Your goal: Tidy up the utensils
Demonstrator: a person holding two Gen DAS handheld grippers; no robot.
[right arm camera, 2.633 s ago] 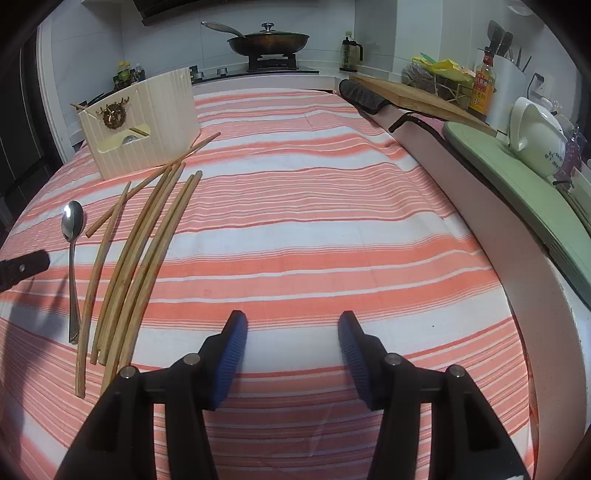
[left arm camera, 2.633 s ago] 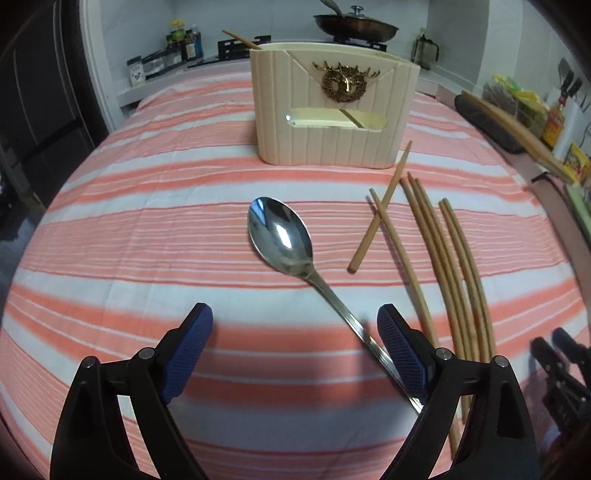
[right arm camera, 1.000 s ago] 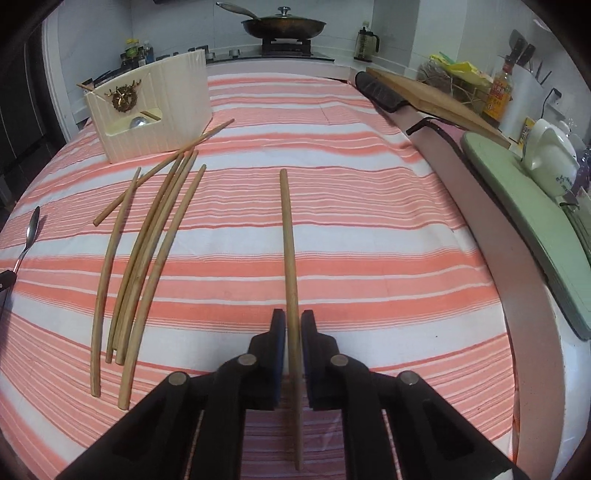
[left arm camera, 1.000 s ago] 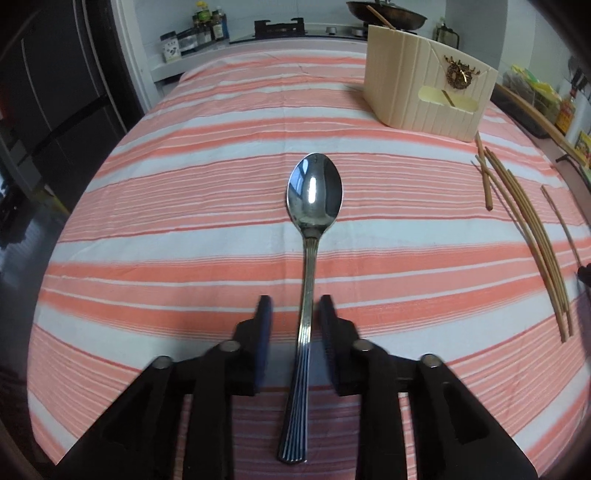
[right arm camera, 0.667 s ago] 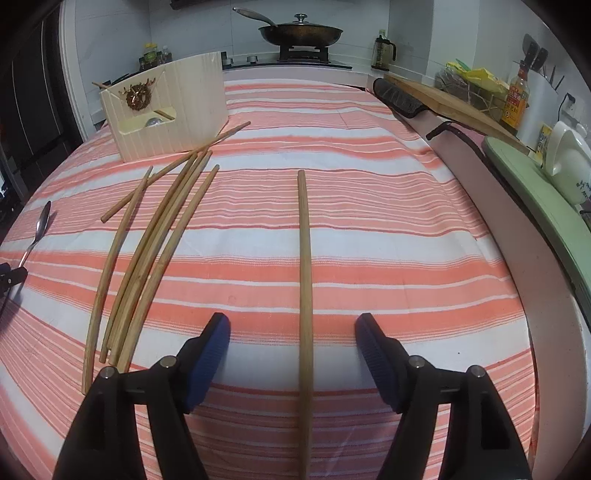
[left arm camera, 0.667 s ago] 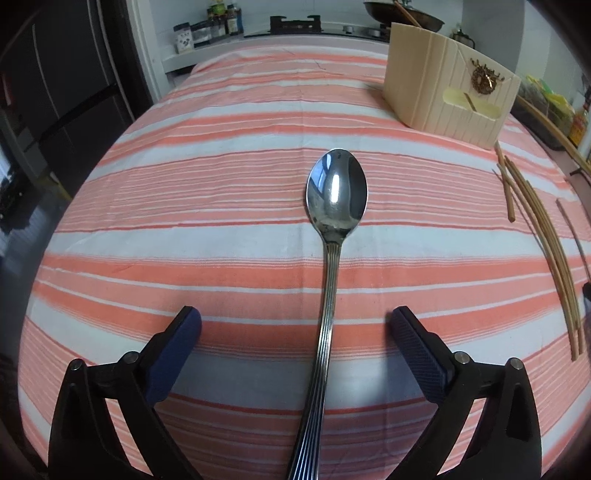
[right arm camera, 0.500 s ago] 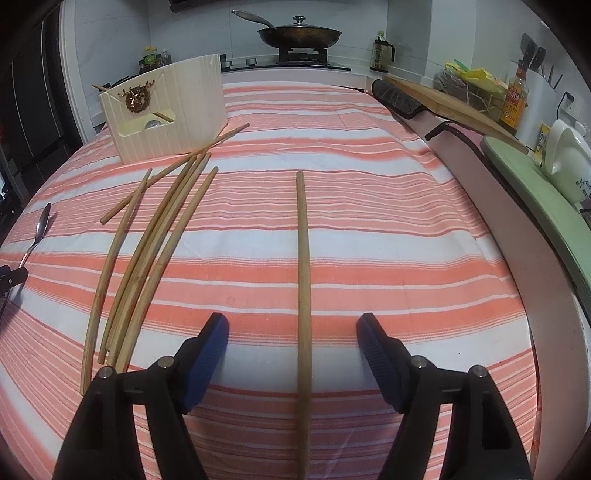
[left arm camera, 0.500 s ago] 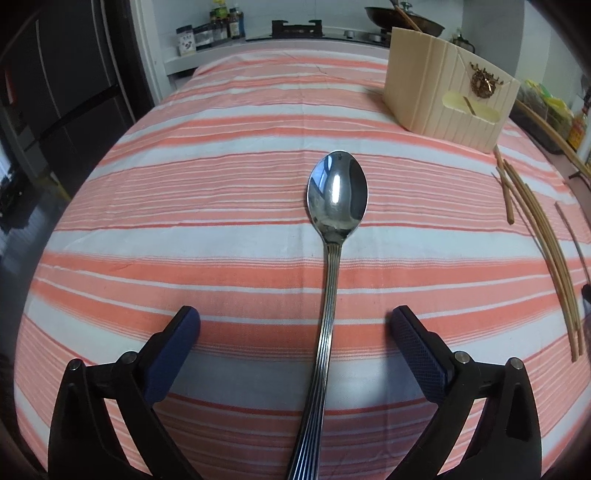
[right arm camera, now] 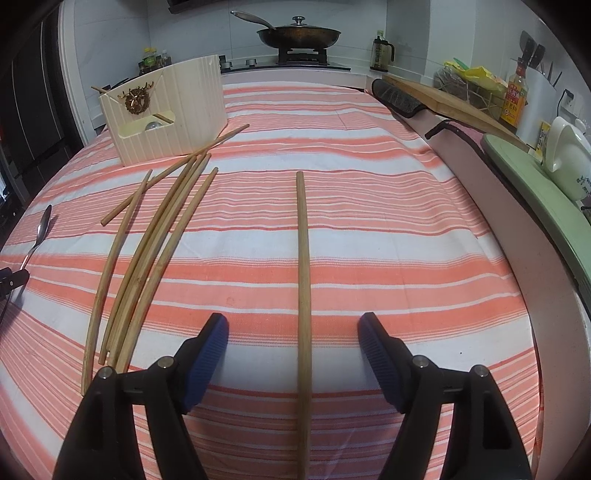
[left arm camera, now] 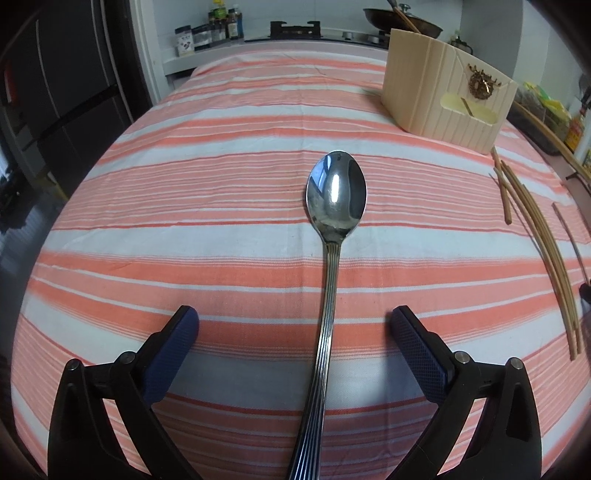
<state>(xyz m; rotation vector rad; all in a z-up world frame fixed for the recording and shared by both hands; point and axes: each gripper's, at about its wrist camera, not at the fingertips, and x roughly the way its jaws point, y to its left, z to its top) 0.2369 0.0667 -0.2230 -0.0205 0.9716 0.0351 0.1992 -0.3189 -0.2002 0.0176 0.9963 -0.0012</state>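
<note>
Two wrist views over a bench covered by a cloth with orange-pink and white stripes (left arm camera: 229,206).

Left view: left hand-held gripper (left arm camera: 293,325) with jaws spread wide, blue textured pads (left arm camera: 168,352) well apart on either side of a shiny steel spoon with a ribbed handle (left arm camera: 328,295). Spoon lying flat on the cloth, bowl facing up and pointing away, handle running back between the jaws, touched by neither pad. Further back to the right, a cream ribbed utensil holder with a gold deer emblem and a cut-out window (left arm camera: 443,96), standing upright. At the right edge, a cluster of long thin wooden chopsticks (left arm camera: 546,243) lying on the cloth.

Right view: right hand-held gripper (right arm camera: 293,328) with jaws fairly wide, blue pads (right arm camera: 207,354) clear of a single long wooden chopstick (right arm camera: 303,266). Single chopstick lying flat, pointing straight away, its near part passing between the jaws without contact. To the left, the cluster of chopsticks fanned loosely, one crossing under the holder's front corner. Holder at the back left, a stick leaning inside its window. Spoon at the far left edge, beside the dark tip of the left gripper.

Behind the bench, a dark lidded frying pan (right arm camera: 299,35) on a stove; at the right, a wooden cutting board (right arm camera: 454,98) and a sauce bottle (right arm camera: 515,98).
</note>
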